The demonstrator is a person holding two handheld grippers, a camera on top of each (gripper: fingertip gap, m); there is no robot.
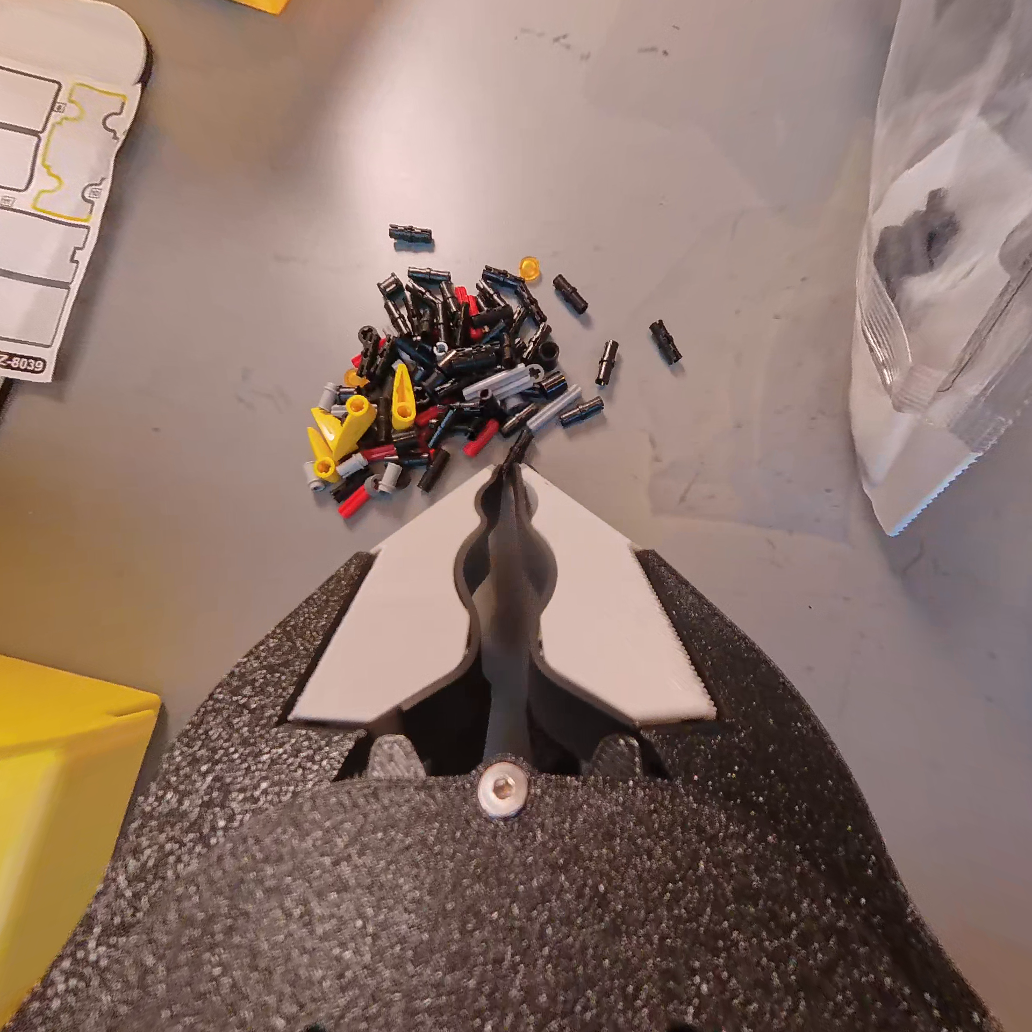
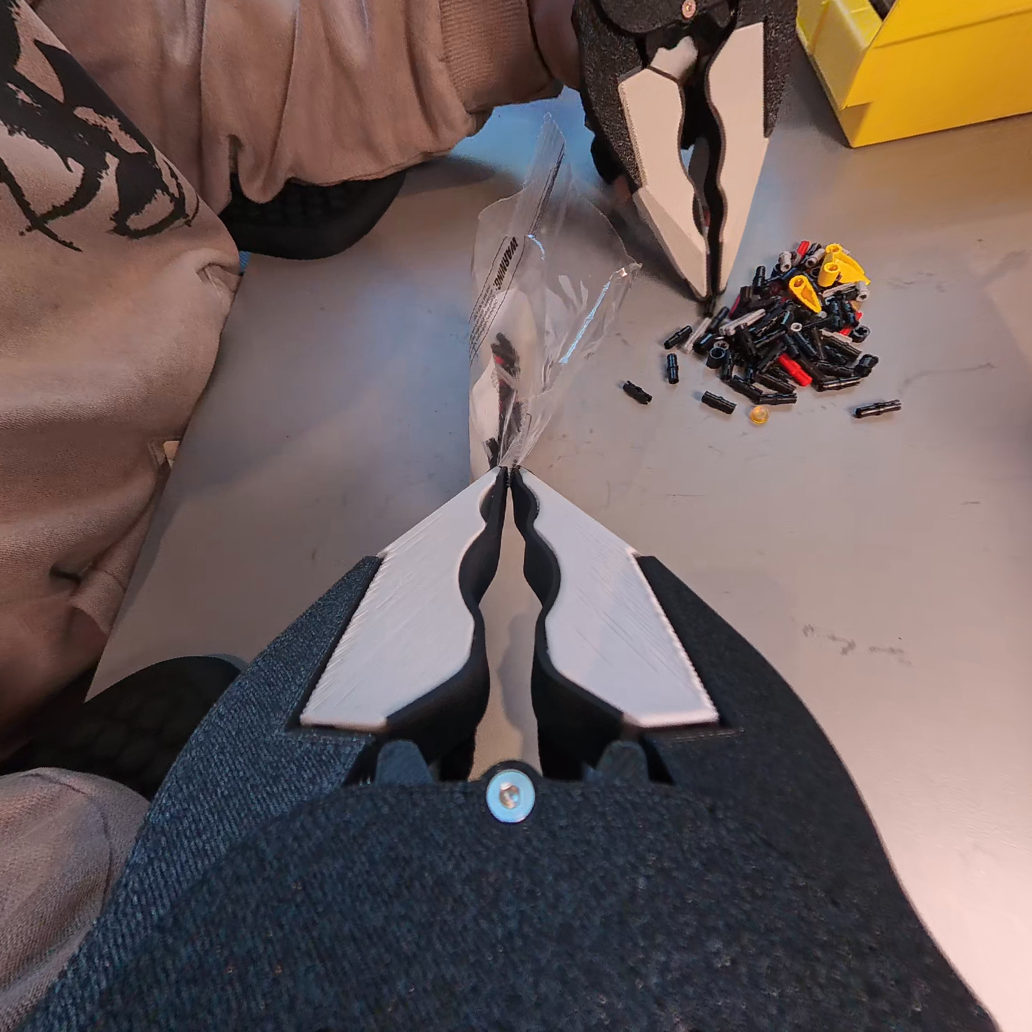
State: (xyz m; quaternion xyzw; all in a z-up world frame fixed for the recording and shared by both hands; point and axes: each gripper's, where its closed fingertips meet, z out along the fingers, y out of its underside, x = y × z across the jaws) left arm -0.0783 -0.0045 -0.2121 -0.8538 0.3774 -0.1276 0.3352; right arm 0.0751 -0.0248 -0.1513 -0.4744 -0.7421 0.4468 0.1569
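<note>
We record one heap of small parts (image 1: 441, 380) mid-worktop (image 1: 698, 167), chiefly black pins with four yellow pieces, and five black pins lying loose beside it. Our left gripper (image 1: 511, 466) pinches one thin black pin (image 1: 518, 447) at the heap's near edge. Our right gripper (image 2: 509, 472), tips together, grips one clear plastic bag (image 2: 536, 268) beside the heap; one yellow box (image 2: 938, 72) and one printed sheet (image 1: 50, 223) stand at the far edges.

A hobby bench or small lab worktable is showing here: a scuffed grey table (image 1: 698, 167) is carrying a loose pile of small plastic building pins (image 1: 447, 380), a sticker sheet (image 1: 50, 223) is lying at one edge, a yellow box (image 2: 938, 72) is sitting at another, and a clear plastic bag (image 2: 536, 290) is hanging nearby.
</note>
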